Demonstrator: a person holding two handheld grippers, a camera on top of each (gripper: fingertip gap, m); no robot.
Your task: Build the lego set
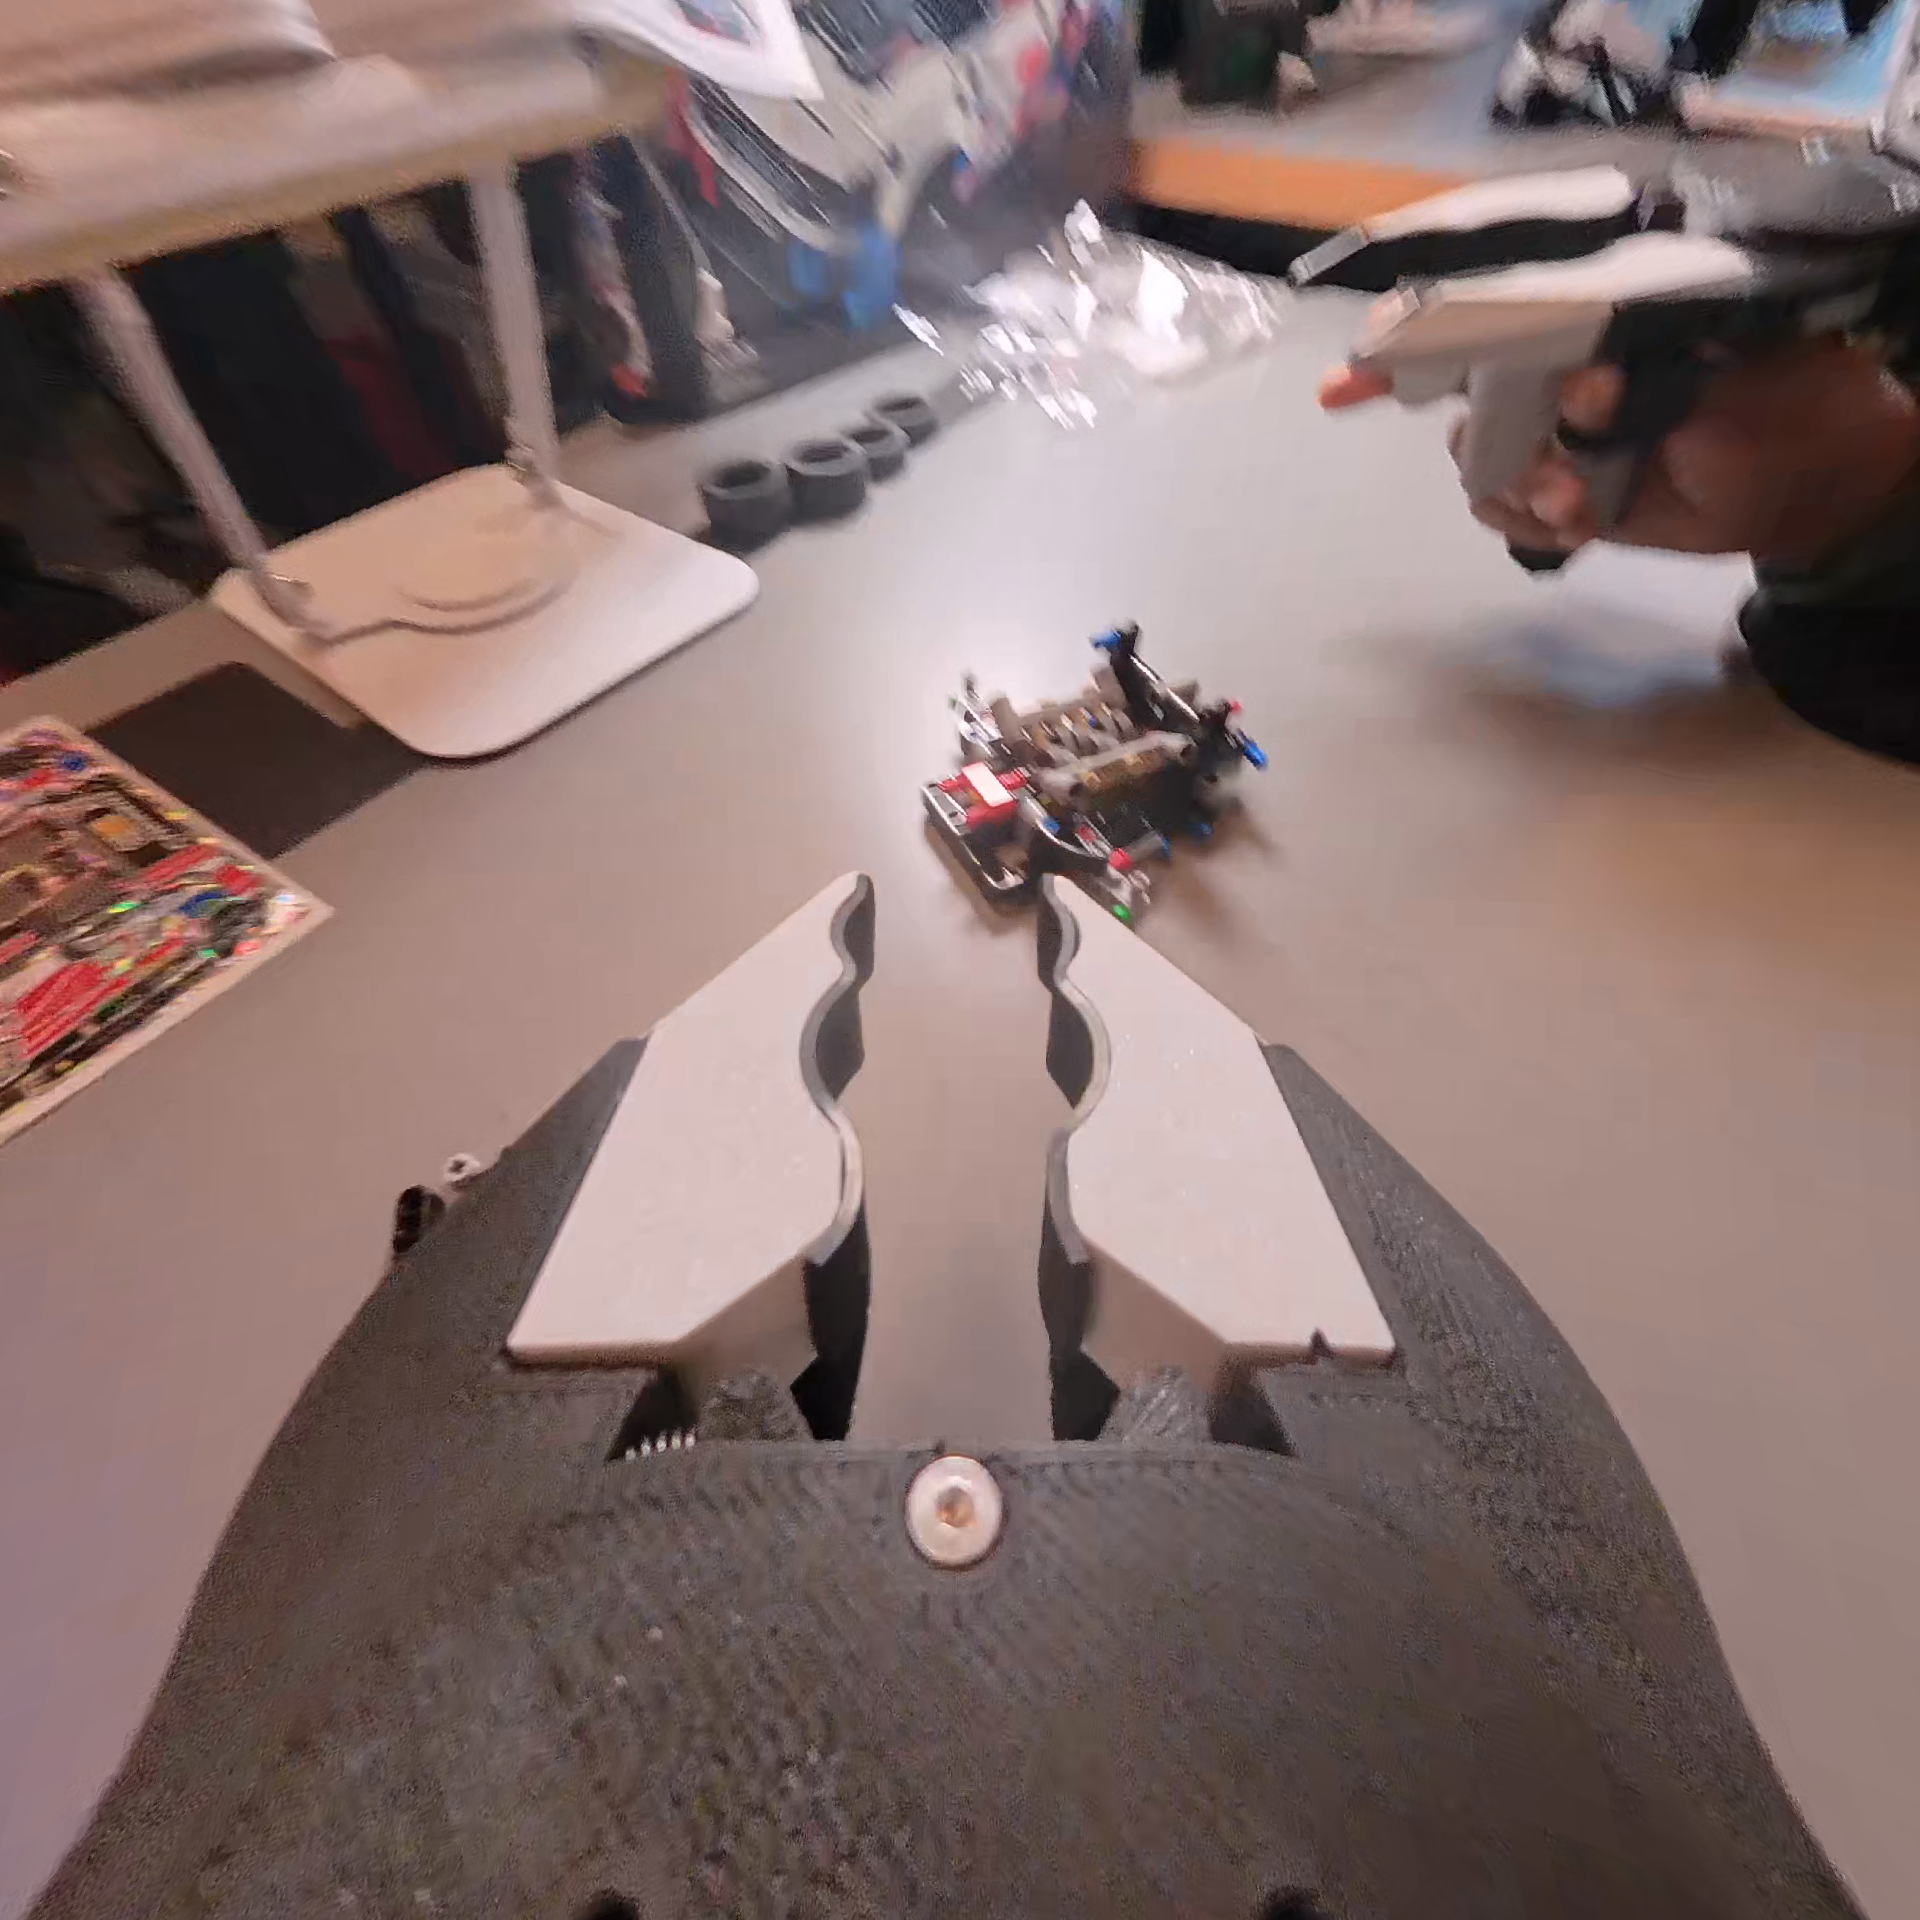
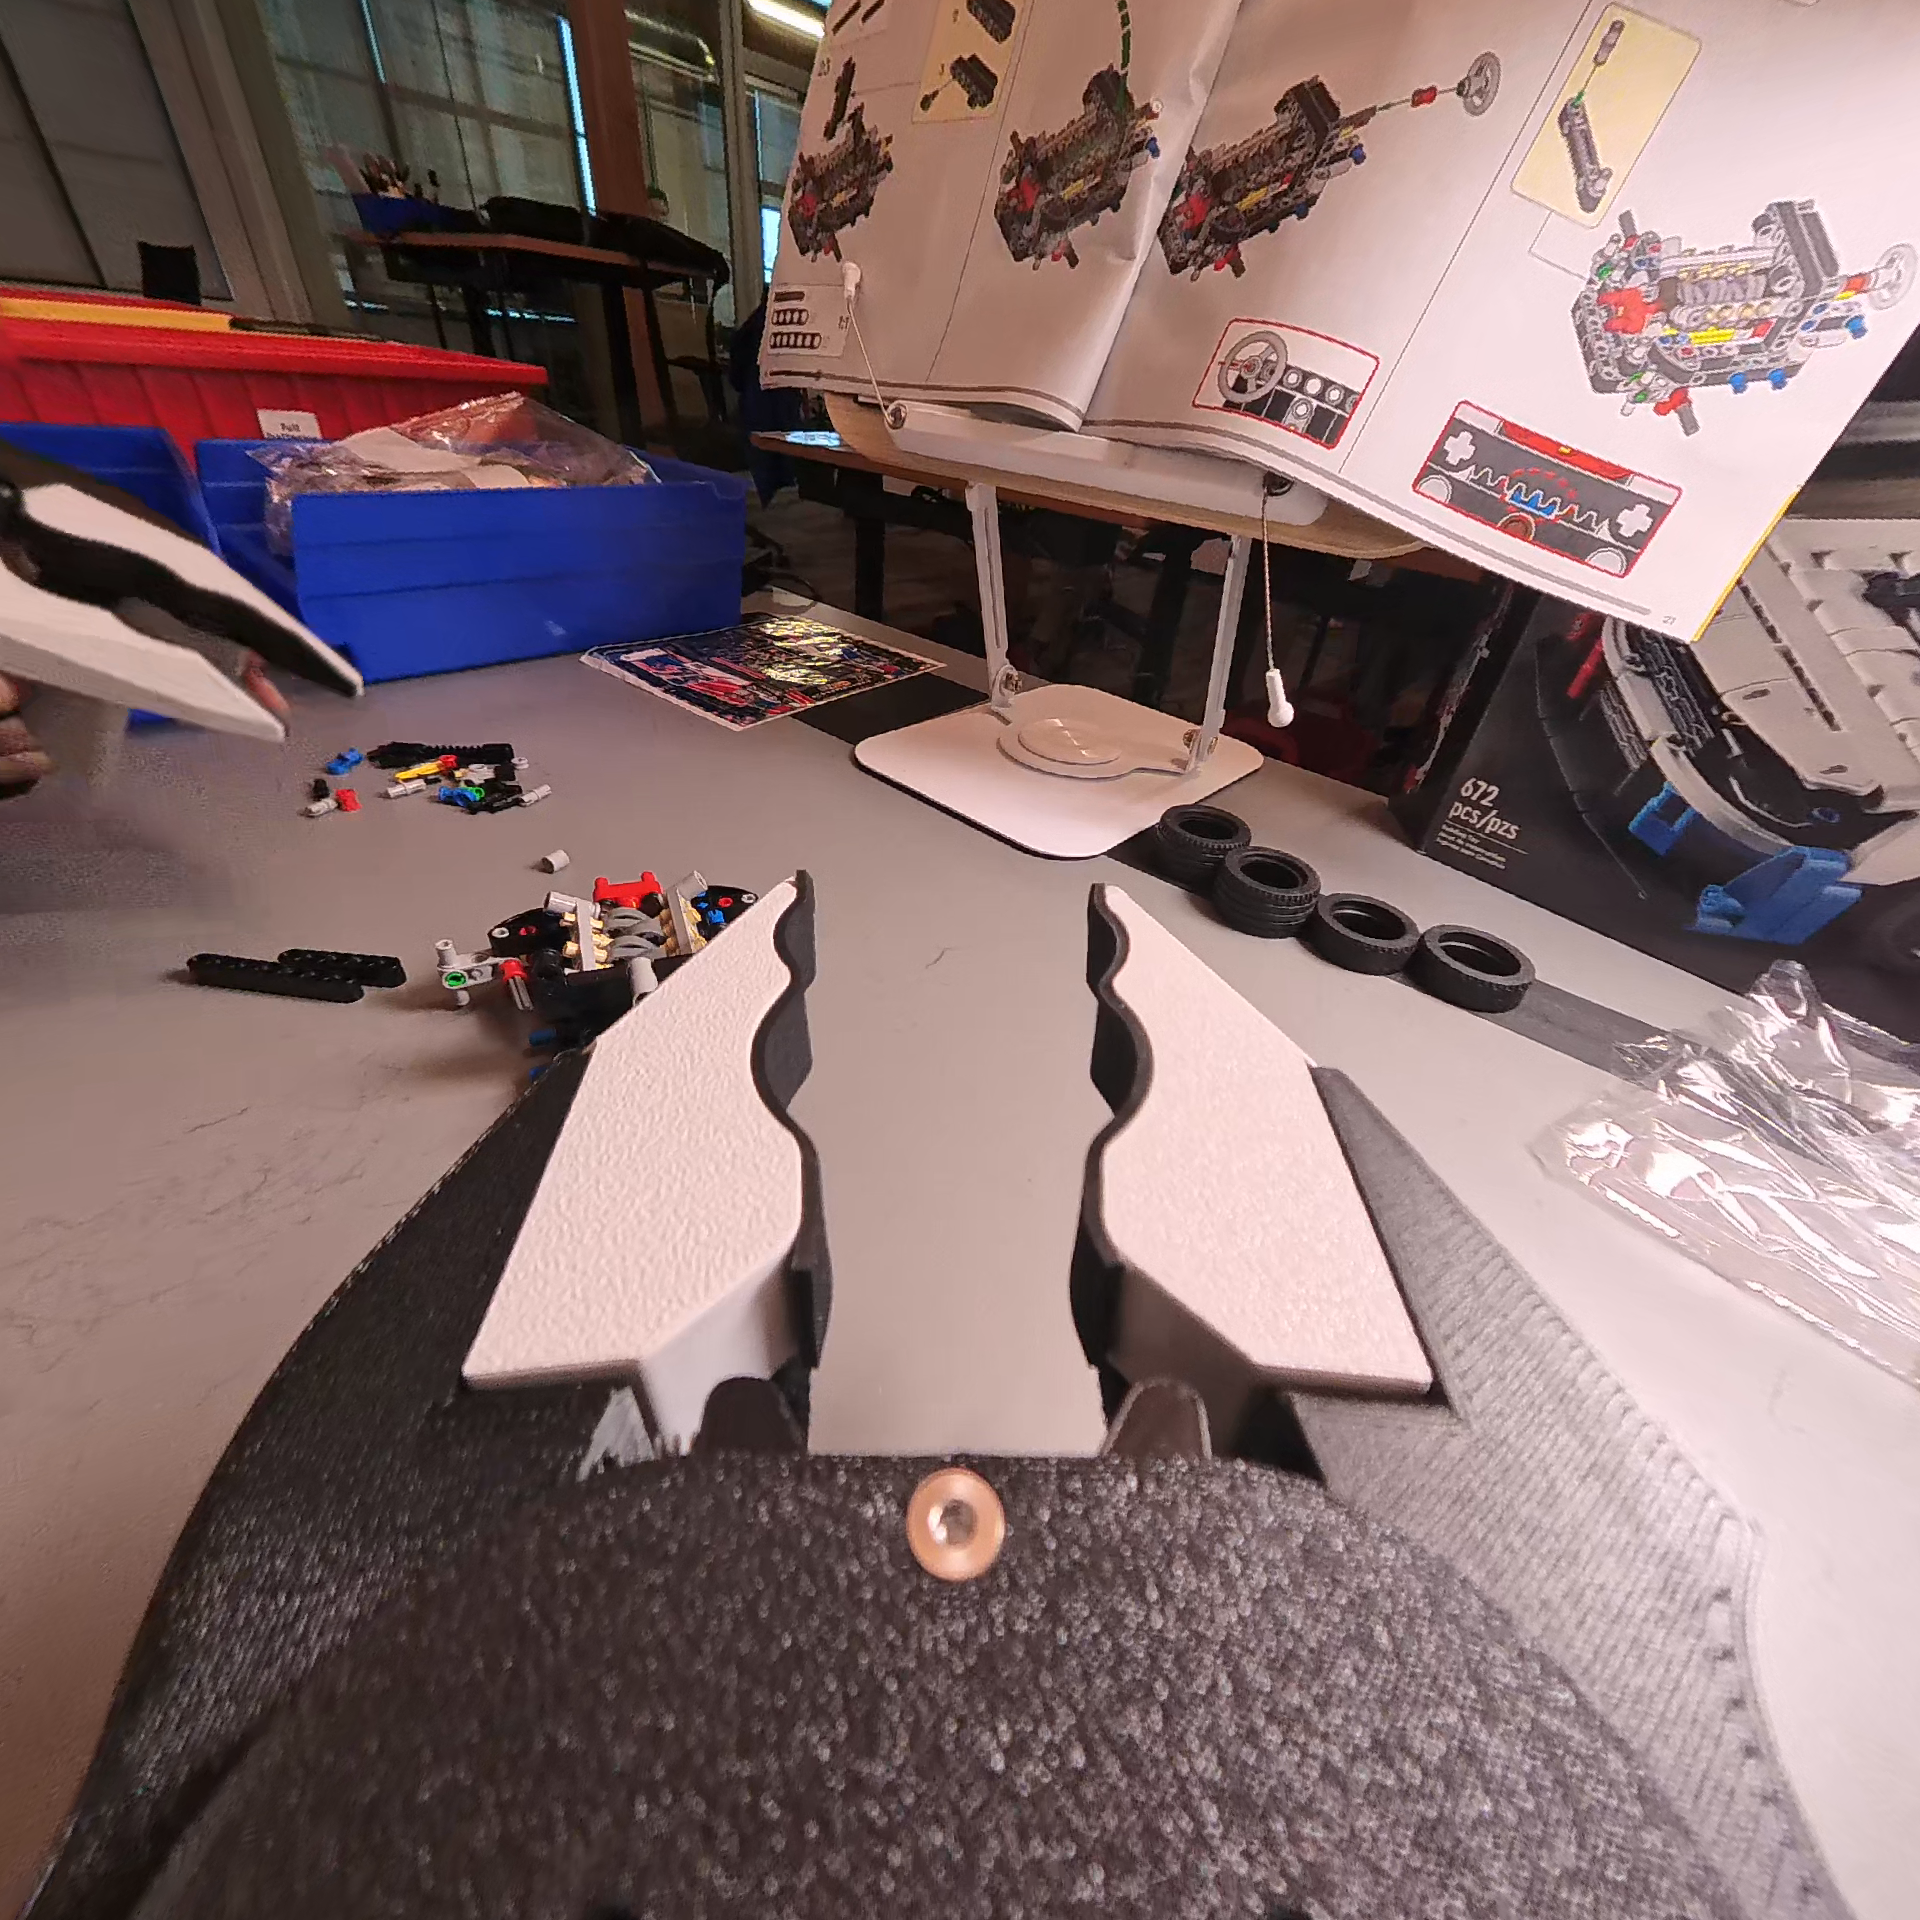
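Observation:
The partly built lego chassis, black and grey with red and blue pins, sits on the grey table just beyond my left gripper, which is open and empty. In the right wrist view the chassis lies left of my right gripper, also open and empty, its left finger partly covering the model. Loose small lego parts and two black beams lie further left. The right gripper shows far right in the left wrist view. The left gripper shows at the left edge of the right wrist view.
An instruction booklet rests on a white stand. Several black tyres line up beside it. A sticker sheet, blue bins, the set's box and clear plastic bags ring the work area. The tips of one gripper are about 25 cm away from the tips of the other.

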